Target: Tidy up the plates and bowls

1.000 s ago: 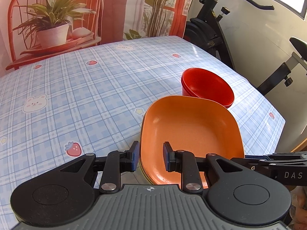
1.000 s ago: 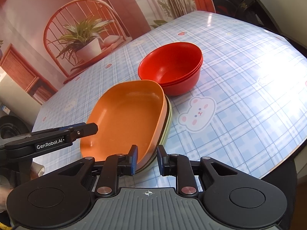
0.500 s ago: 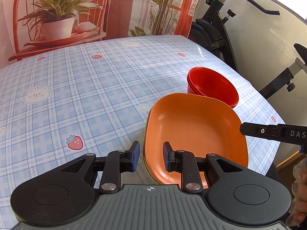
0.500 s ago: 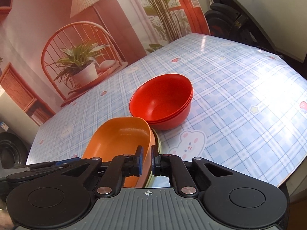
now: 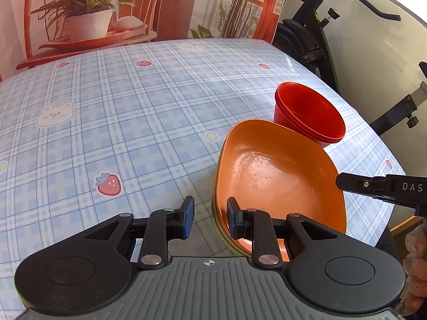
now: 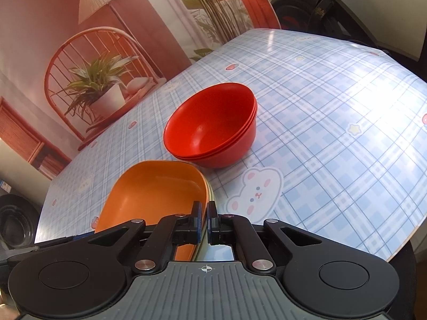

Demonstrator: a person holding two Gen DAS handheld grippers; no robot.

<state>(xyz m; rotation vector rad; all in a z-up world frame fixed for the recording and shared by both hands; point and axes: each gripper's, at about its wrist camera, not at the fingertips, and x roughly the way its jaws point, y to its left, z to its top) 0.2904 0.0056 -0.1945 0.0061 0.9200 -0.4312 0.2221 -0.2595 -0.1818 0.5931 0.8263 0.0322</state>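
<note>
Bowls (image 6: 213, 130) — three red, nested; plates (image 5: 277, 176) — orange on stack, count unclear.

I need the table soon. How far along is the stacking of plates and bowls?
The red bowls sit nested, and the orange plate tops a plate stack beside them. The right gripper has just closed on that plate's rim; the left gripper straddles the opposite rim, unclamped. Moving the stack remains.
</note>
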